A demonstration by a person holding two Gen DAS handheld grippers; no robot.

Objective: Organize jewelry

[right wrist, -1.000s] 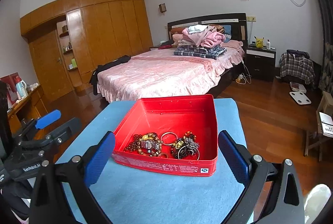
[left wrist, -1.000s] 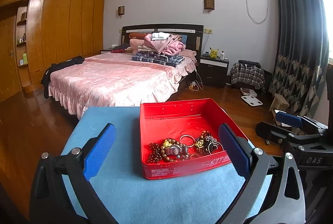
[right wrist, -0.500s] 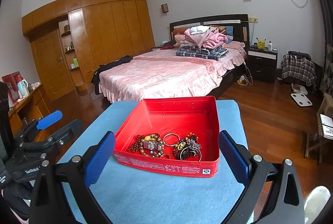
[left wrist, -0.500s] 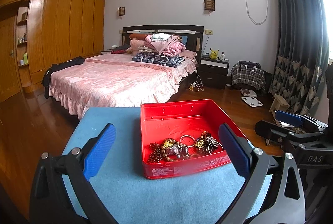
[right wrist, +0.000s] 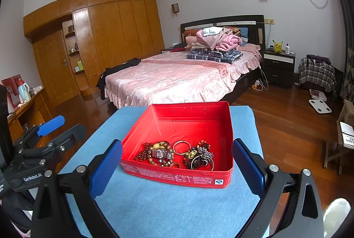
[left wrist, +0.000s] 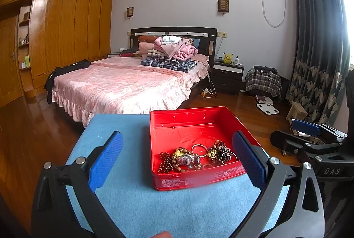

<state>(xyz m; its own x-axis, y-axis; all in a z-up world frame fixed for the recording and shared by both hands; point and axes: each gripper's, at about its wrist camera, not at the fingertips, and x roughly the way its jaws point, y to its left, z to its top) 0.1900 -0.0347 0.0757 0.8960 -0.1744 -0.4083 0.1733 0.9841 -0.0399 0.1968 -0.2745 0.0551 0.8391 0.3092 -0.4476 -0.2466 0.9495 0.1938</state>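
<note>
Both the left gripper [left wrist: 177,157] and right gripper [right wrist: 177,159] hover with jaws spread before the glossy red tin [right wrist: 221,134], its beaded jewelry [right wrist: 174,155] heaped at the near wall on a blue felt-topped table [right wrist: 177,207].

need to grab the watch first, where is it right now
In the right wrist view the watch lies in the near left part of the red tin, among the brown bead bracelets, left of the plain silver bangle.

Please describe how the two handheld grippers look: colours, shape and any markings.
Both are alike: the left gripper and right gripper have black Y-shaped frames with silver bolts and blue textured pads. Seen from the side, one body reads "GenRobot.AI", the other "DAS".
</note>
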